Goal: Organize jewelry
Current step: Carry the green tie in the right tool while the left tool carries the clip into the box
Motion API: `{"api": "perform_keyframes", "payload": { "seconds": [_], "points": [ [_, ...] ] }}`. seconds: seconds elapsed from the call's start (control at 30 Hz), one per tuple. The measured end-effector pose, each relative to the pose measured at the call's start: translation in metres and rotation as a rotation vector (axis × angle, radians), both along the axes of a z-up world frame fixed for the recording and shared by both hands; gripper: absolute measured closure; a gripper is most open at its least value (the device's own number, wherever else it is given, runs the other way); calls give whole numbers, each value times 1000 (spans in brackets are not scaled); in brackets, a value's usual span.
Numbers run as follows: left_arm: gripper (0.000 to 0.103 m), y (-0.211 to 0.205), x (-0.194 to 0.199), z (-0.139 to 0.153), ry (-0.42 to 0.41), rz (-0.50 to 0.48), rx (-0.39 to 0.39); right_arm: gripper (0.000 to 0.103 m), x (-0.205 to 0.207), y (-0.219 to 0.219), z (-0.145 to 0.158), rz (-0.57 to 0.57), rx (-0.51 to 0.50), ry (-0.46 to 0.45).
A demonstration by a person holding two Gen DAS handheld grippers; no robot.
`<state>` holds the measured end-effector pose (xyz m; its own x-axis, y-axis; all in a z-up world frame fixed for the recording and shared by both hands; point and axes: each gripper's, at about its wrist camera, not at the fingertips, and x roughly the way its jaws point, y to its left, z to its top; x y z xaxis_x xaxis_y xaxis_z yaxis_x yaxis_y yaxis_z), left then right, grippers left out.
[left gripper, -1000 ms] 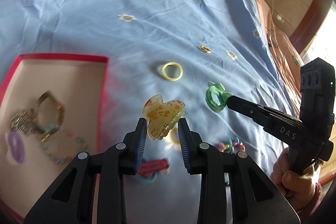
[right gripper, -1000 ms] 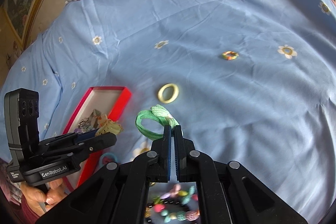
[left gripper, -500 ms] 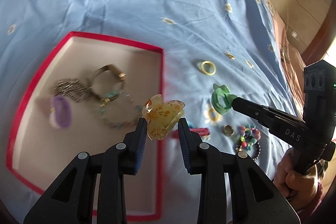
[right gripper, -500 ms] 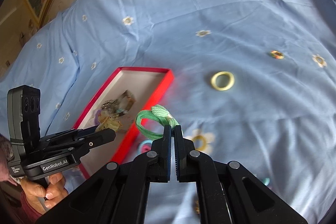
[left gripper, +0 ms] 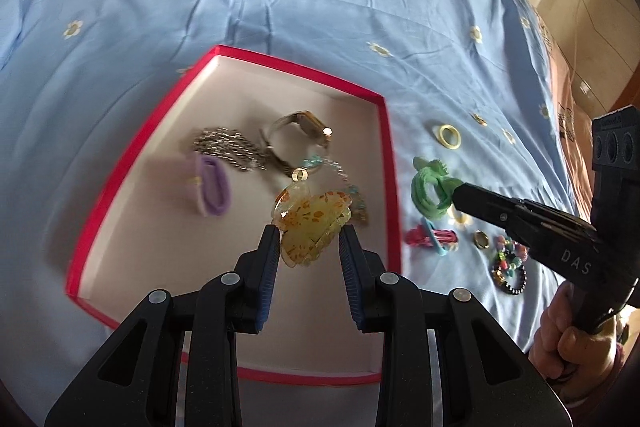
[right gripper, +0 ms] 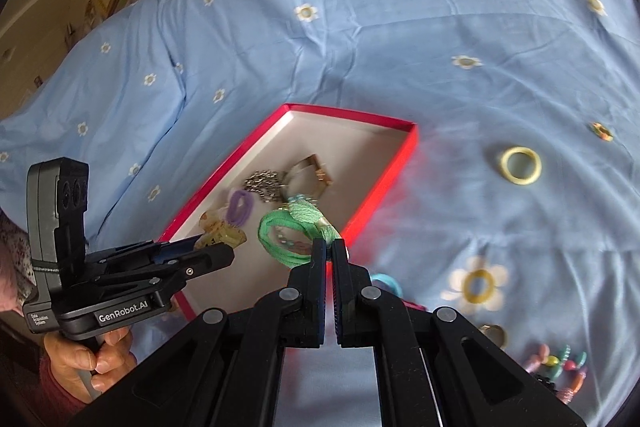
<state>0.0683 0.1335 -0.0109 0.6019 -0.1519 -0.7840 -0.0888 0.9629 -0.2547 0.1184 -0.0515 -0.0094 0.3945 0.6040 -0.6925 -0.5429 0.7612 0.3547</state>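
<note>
A red-rimmed box (left gripper: pixel 384 147) (right gripper: pixel 384 183) with a pale floor lies on the blue flowered sheet. Inside it rest a purple hair tie (left gripper: pixel 214 187) (right gripper: pixel 240 207), a silver chain (left gripper: pixel 228 149), a gold watch (left gripper: pixel 300 125) (right gripper: pixel 312 173) and a beaded bracelet (left gripper: pixel 354 197). My left gripper (left gripper: pixel 308 245) (right gripper: pixel 212 247) is shut on a translucent yellow claw clip (left gripper: pixel 310 223) (right gripper: pixel 220 229), held above the box floor. My right gripper (right gripper: pixel 329 249) (left gripper: pixel 454 197) is shut on a green braided cord loop (right gripper: pixel 288 237) (left gripper: pixel 428 189), over the box's right wall.
On the sheet right of the box lie a yellow ring (left gripper: pixel 449 135) (right gripper: pixel 520 165), a pink and blue hair clip (left gripper: pixel 432 237), a small gold ring (left gripper: pixel 481 239), a gold hair tie (right gripper: pixel 478 287) and colourful bead bracelets (left gripper: pixel 510 263) (right gripper: pixel 560 367). A hand (right gripper: pixel 92 355) holds each gripper handle.
Both grippers have travelled left across the sheet with their loads. The clip now hangs over the box floor, and the green loop has reached the box's right wall.
</note>
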Motion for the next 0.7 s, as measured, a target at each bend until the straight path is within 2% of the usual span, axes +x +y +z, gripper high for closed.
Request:
{"api": "perform_keyframes", "payload": {
  "seconds": [0.27, 0.7],
  "points": [
    [74, 25, -4, -6, 12, 52, 37, 101, 0, 36, -11, 67, -35, 8],
    [74, 56, 2, -26, 63, 116, 61, 101, 13, 70, -35, 107, -112, 33]
  ]
}}
